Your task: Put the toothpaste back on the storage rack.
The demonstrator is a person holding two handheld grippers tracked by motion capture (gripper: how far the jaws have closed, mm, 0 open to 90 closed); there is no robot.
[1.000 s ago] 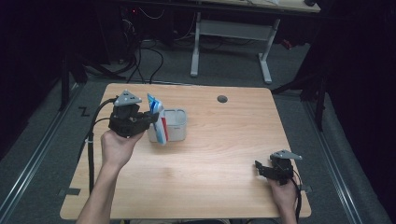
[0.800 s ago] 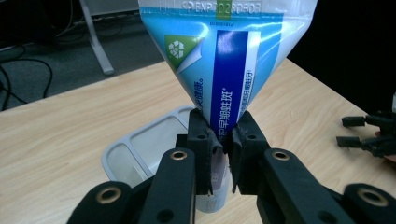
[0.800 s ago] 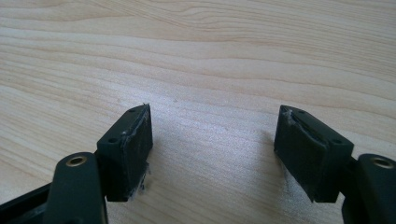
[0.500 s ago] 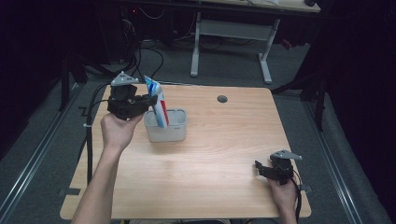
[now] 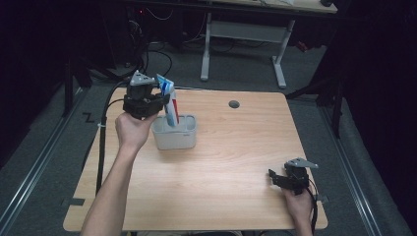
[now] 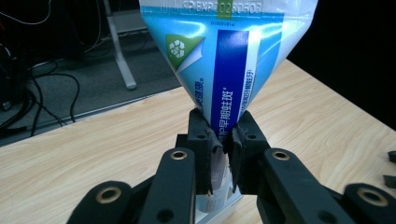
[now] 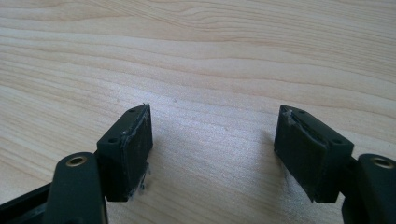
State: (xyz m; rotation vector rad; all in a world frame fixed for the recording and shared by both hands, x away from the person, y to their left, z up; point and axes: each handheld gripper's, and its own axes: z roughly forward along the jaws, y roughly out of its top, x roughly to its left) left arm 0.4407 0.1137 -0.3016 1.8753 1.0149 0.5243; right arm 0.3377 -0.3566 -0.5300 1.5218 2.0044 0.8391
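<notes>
now the left hand-held gripper [image 5: 162, 102], pinching the blue-and-white plastic toothpaste tube [image 5: 168, 101], has carried it from beside the grey plastic cup [image 5: 175, 137] to stand upright inside it, so letting go looks next. meanwhile the right hand-held gripper [image 5: 281, 178] rests spread on the wooden surface [image 5: 236, 162].

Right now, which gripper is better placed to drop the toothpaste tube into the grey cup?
Left gripper: it grips the toothpaste tube above the grey cup. The right gripper sits open, far off.

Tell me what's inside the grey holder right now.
The toothpaste tube stands in the grey holder, pinched by the left hand-held gripper. Its lower end and the holder's bottom are hidden.
</notes>
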